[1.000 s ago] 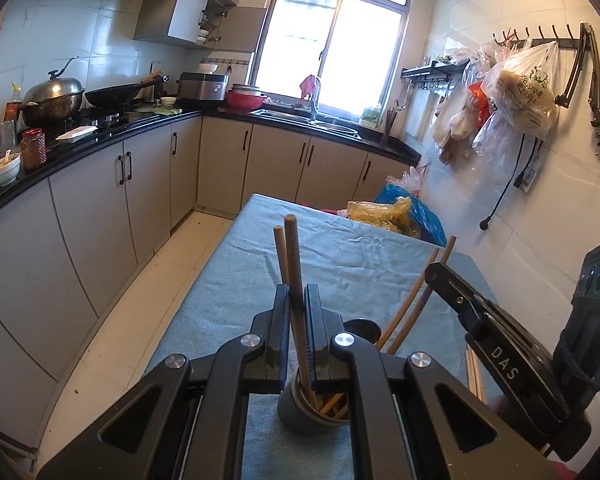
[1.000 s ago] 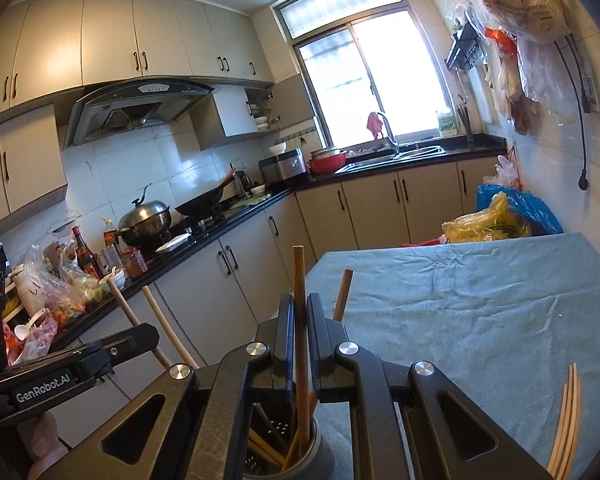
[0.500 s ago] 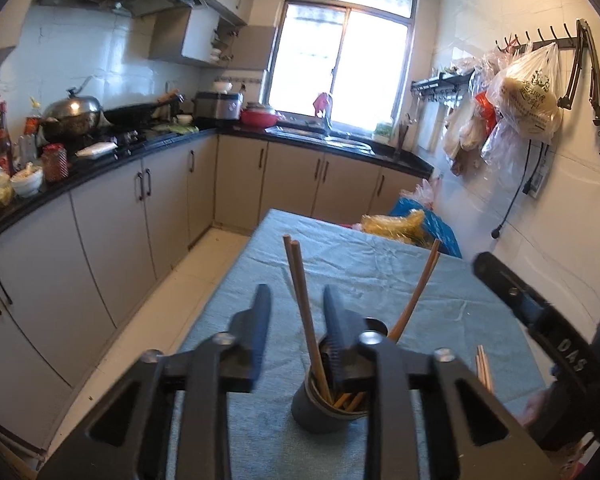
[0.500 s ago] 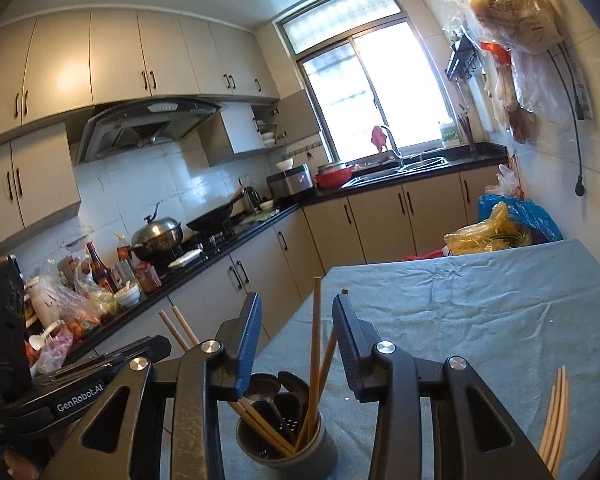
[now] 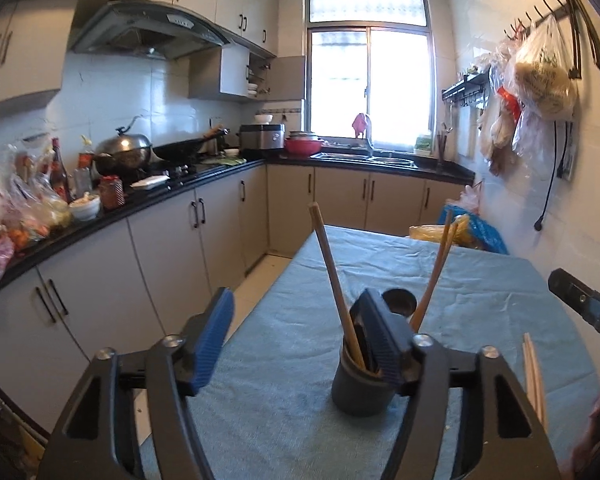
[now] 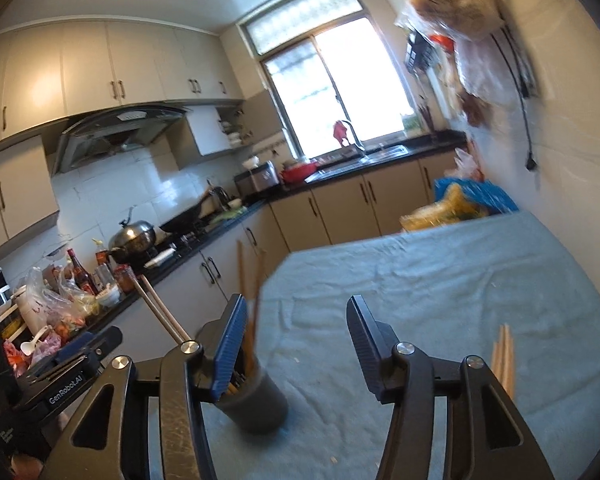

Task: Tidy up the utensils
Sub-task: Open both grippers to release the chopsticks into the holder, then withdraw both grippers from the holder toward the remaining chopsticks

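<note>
A dark grey utensil cup [image 5: 362, 384] stands on the blue-grey tablecloth [image 5: 380, 264]. One pair of wooden chopsticks [image 5: 328, 264] leans left in it, another pair [image 5: 436, 272] leans right, and a dark spoon head [image 5: 399, 300] shows behind. My left gripper [image 5: 296, 340] is opening with nothing between its jaws; its right finger overlaps the cup. In the right wrist view the cup [image 6: 256, 396] sits behind the left finger of my right gripper [image 6: 300, 346], which is also opening and holds nothing. Loose chopsticks [image 6: 504, 356] lie on the cloth to the right, also seen as loose chopsticks [image 5: 534, 380].
Yellow and blue bags [image 5: 460, 232] sit at the table's far end. A black counter [image 5: 120, 200] crowded with pots, bottles and bags runs along the left, with a floor aisle between. Plastic bags [image 5: 540, 80] hang on the right wall. The other gripper [image 6: 72, 364] hovers left of the cup.
Both grippers let go of the chopsticks they pinched and opened wide. They drew back from the cup, the left swinging leftward, the right rightward. The released chopsticks now lean in the cup.
</note>
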A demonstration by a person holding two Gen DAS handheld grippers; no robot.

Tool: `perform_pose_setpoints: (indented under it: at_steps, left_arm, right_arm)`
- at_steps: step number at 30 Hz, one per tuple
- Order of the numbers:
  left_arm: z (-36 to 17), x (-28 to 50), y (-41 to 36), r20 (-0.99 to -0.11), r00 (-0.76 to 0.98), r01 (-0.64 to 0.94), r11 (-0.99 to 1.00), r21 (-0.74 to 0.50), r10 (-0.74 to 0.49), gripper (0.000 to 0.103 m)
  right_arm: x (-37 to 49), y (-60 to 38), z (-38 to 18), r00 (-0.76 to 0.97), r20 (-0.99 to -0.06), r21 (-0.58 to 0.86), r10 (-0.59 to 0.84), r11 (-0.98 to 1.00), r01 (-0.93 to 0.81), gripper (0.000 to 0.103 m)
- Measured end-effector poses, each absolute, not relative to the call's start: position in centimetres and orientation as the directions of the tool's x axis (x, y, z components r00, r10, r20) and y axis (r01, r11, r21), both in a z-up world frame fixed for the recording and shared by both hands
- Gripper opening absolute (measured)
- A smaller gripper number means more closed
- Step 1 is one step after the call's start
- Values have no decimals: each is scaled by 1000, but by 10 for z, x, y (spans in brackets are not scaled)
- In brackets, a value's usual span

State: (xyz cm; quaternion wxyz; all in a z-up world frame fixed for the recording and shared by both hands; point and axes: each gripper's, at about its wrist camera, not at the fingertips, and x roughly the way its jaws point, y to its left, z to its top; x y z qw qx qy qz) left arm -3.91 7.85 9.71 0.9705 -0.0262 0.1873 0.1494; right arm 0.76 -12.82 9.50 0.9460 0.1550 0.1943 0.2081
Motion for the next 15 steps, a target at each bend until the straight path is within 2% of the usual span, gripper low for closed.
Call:
perform_pose_setpoints:
  at_steps: [4, 15]
  left_arm:
    - [82, -41, 58, -382, 880, -287, 957, 47, 283, 76]
    - [37, -28, 4, -505, 848, -131, 987, 96, 162, 76]
  right_arm:
    - [4, -141, 79, 826, -359, 374, 435, 877, -300, 57]
    - [7, -167, 42, 785, -479, 404, 393, 893, -200, 61]
